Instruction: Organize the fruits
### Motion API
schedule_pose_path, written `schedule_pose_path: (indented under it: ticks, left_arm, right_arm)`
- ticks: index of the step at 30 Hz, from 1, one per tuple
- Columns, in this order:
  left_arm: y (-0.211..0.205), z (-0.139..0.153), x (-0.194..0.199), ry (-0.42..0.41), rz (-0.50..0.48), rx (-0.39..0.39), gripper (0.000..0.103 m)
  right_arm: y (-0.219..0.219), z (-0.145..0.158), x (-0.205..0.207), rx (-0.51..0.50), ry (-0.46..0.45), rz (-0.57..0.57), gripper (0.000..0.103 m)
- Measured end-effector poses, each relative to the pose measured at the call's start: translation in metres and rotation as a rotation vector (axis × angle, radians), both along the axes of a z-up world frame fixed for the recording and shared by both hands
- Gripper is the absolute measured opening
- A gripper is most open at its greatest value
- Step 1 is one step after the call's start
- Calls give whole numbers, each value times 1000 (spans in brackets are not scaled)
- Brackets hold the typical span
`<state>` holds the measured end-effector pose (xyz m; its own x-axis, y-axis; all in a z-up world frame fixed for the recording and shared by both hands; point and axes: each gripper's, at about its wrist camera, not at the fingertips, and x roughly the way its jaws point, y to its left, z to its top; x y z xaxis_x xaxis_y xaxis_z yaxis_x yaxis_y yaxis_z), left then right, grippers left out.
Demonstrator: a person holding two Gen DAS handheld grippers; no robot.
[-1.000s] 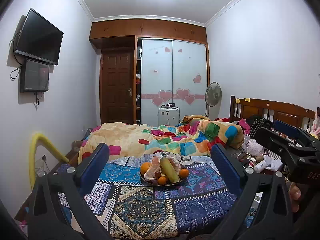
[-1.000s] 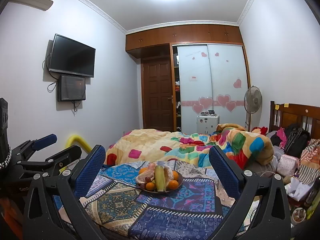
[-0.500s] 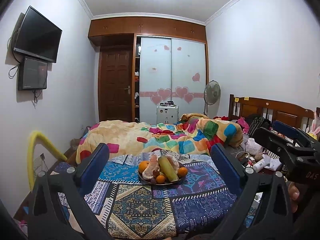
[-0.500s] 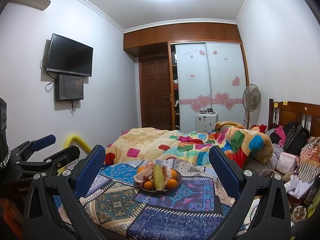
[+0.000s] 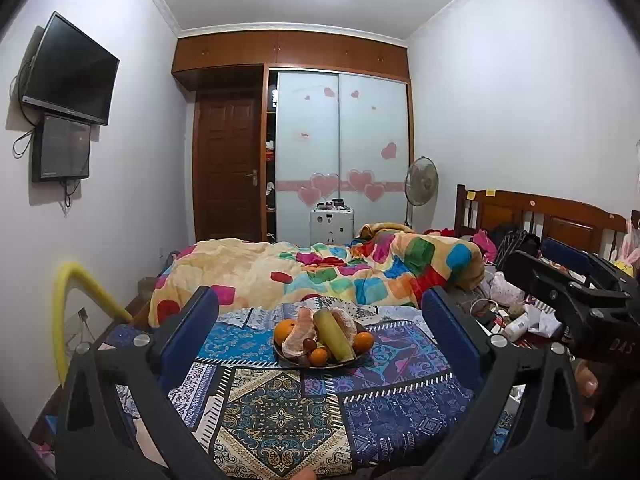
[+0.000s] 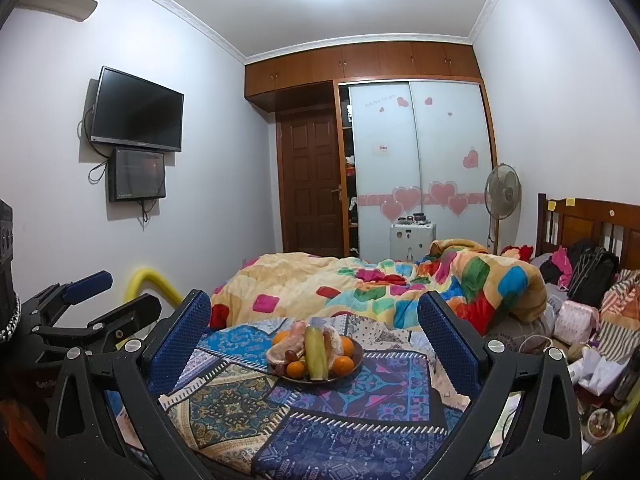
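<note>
The fruit (image 5: 322,338) sits heaped together on a dark plate (image 5: 288,357) in the middle of a patterned cloth (image 5: 280,412) spread over a small table at the foot of the bed (image 5: 304,272). From here I make out oranges (image 5: 285,330) at both edges and the front, a long green piece (image 5: 334,336) lying across the middle, pale peeled segments (image 5: 296,338) to the left, and a dark grape or two (image 5: 309,345). In the right wrist view the same plate (image 6: 356,360) shows, with the green piece (image 6: 316,354) pointing toward me.

My left gripper (image 5: 320,344) has its fingers spread wide with nothing between them, held back from the plate. My right gripper (image 6: 314,344) is the same: fingers wide apart, nothing held, framing the plate without touching it.

As for the step, I judge this could fit two stages: fruit gathered on the plate ready to be sorted out, or fruit already collected there as the tidy result. The pictures alone do not settle it. If anything is to be lifted, the pile is tight, so I would need to come in low, choose an outer orange, and close gently to avoid toppling the rest.
</note>
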<state>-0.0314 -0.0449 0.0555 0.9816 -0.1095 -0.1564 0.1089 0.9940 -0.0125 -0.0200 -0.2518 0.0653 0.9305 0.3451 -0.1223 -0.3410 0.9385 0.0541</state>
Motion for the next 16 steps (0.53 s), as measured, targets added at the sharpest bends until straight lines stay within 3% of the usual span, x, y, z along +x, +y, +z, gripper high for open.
schedule_pose_path:
  ticks: [16]
  left_arm:
    - [0, -2, 2, 1, -7, -11, 103]
  right_arm:
    - [3, -4, 8, -4, 18, -5, 103]
